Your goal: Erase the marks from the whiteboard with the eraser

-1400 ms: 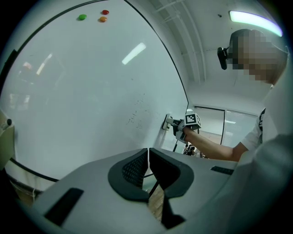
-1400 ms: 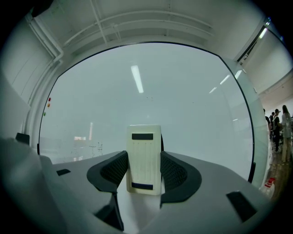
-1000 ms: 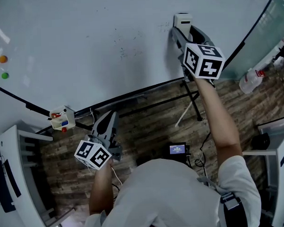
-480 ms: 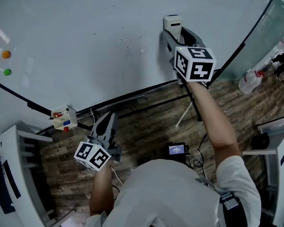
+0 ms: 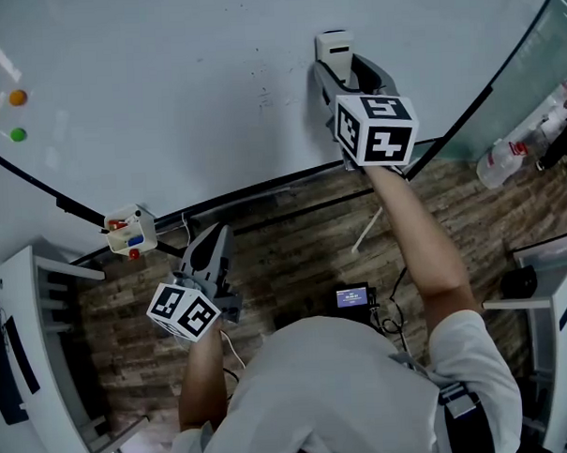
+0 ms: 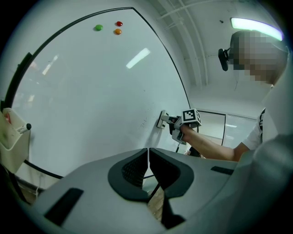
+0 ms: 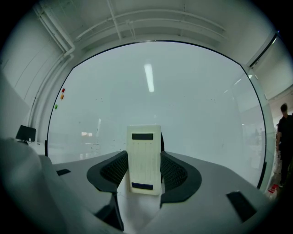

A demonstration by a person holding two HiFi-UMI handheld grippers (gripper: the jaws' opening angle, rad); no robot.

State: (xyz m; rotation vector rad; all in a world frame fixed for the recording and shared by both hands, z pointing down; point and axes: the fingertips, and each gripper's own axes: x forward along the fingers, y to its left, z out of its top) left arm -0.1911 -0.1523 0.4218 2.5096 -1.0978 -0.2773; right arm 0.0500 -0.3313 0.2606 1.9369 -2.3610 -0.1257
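Head and gripper views. The right gripper (image 7: 144, 161) pinches the white eraser (image 7: 144, 157) between its two jaws, which close on the eraser's long sides. The eraser lies against the whiteboard (image 5: 166, 104), just to the right of a few faint marks (image 5: 268, 98) and above the board's lower edge. The left gripper (image 6: 148, 161) hangs low over the wooden floor (image 5: 294, 258), apart from the board; its jaws are pressed together with nothing between them. Three round magnets (image 5: 17, 134), red, orange and green, sit at the board's far left. A small marker holder (image 5: 129, 232) hangs at the lower edge, near the left gripper.
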